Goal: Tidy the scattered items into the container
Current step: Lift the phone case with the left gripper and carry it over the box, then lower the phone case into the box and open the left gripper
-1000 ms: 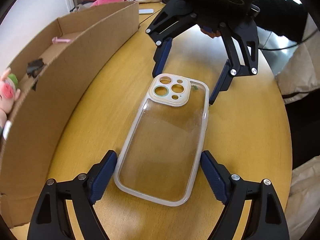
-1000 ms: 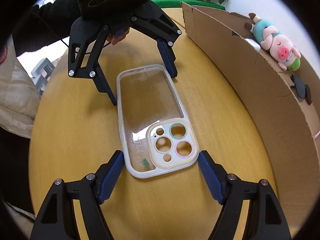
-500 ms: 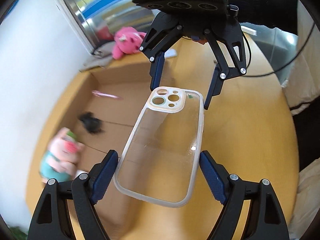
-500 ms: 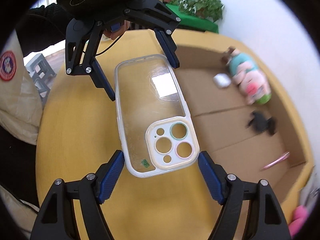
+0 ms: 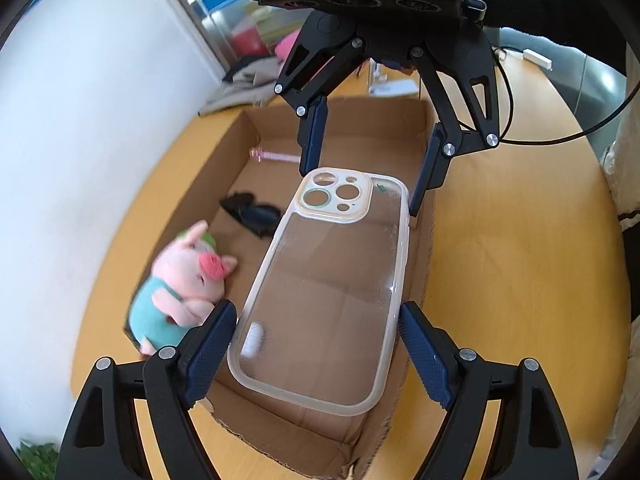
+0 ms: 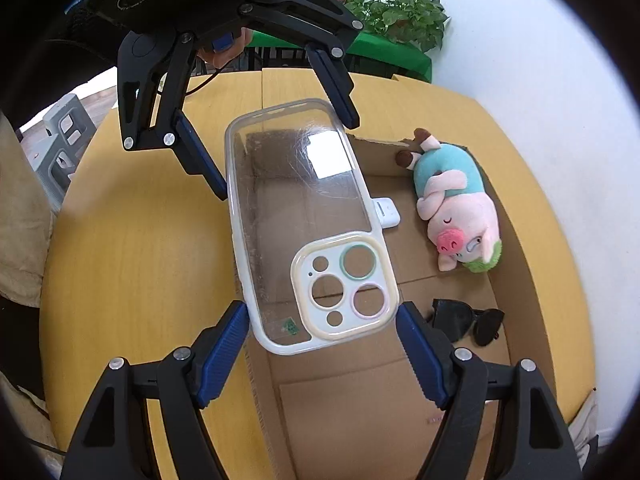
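Note:
A clear phone case (image 5: 332, 280) with a cream camera frame hangs in the air over the open cardboard box (image 5: 425, 128). My left gripper (image 5: 316, 316) is shut on the case's plain end, its blue pads against both long edges. My right gripper (image 5: 360, 186) is shut on the camera end. In the right wrist view the phone case (image 6: 296, 200) sits between the right gripper (image 6: 322, 312) near the lens and the left gripper (image 6: 284, 154) opposite, above the box's (image 6: 520, 248) near wall and floor.
In the box lie a plush pig (image 6: 456, 208), black sunglasses (image 6: 468, 320), a small white case (image 6: 386, 212) and a pink pen (image 5: 276, 156). The box sits on a round wooden table (image 5: 520, 260). Beige bags (image 6: 20, 220) stand beside the table; potted plants (image 6: 400, 12) stand behind it.
Both grippers have lifted the phone case off the tabletop and carried it sideways over the box wall; the box's inside now shows beneath it.

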